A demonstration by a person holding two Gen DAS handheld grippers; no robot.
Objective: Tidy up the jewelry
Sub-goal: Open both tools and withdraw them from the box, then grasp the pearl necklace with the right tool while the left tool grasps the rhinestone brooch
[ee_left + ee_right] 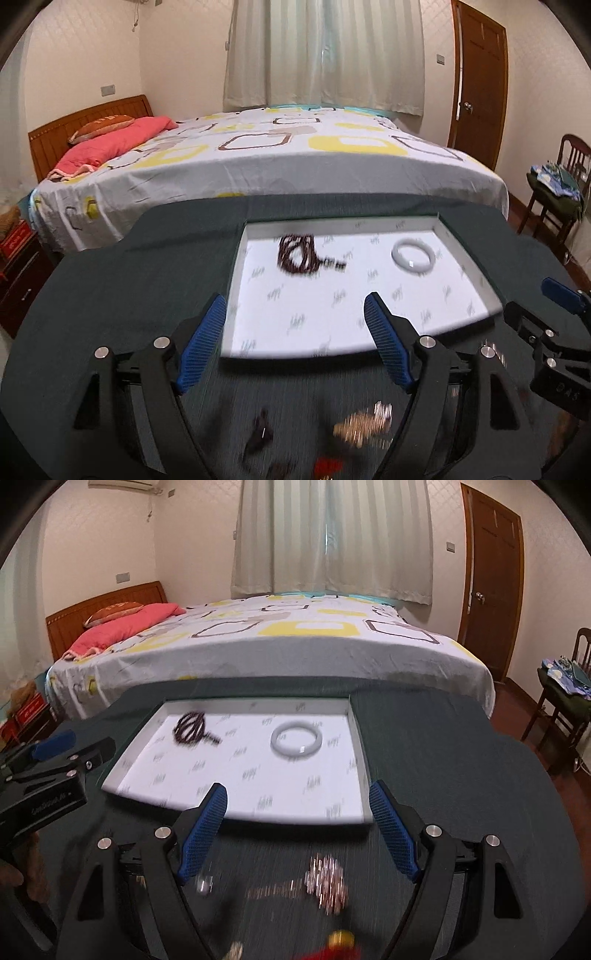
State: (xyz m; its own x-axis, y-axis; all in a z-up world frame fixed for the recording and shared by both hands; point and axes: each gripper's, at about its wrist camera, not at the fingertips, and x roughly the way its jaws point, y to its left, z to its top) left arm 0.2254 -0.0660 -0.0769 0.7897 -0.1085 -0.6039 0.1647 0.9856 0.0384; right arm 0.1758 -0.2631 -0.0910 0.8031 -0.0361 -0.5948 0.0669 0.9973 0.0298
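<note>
Nearest the cameras, loose jewelry lies on the dark green cloth-covered table. In the left wrist view a blurred gold-coloured chain cluster sits between the gripper arms, with a small dark piece to its left. In the right wrist view a sparkling rose-gold chain bundle lies below the fingertips; a small silver piece sits near the left finger, and a red ornament with a gold cap shows at the bottom edge.

The left gripper has its blue ribbed pads spread wide — nothing is between them. The right gripper is likewise spread wide, with its blue pads clear of any object. Each gripper is visible at the side of the other's view.

Beyond the fingertips lies a shallow white rectangular tray with a printed paper lining. Inside it, a dark brown beaded string, coiled, rests toward the far left. A pale grey-white bangle rests toward the far right — the two are well apart.

Behind the table stands a bed with a white, yellow-patterned sheet, then pale curtains and a brown wooden door.
</note>
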